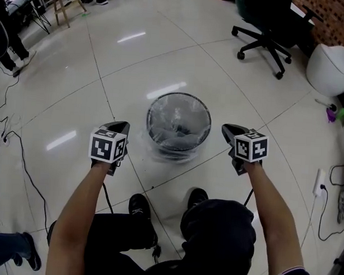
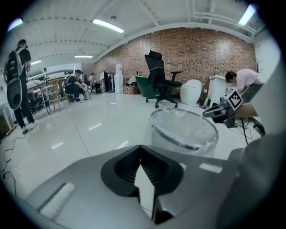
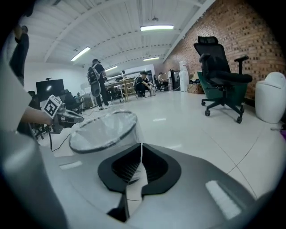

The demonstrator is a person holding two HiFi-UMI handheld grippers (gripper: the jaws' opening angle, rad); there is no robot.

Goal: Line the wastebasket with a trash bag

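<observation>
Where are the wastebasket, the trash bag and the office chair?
wastebasket [image 1: 180,94]: head view, far edge of its rim.
trash bag [image 2: 183,129]: left gripper view, clear film inside the basket's opening.
office chair [image 3: 225,79]: right gripper view, its seat.

Your basket [image 1: 207,122] — dark mesh, upright — stands between your left gripper [image 1: 122,127] and right gripper [image 1: 228,129], with the clear bag [image 1: 169,156] draped over its rim.

wastebasket [image 1: 151,116]: dark mesh
trash bag [image 2: 181,132]: clear, shiny
floor [image 1: 106,72]: glossy white tiles
office chair [image 1: 266,29]: black
brick wall [image 2: 201,58]: red-brown
</observation>
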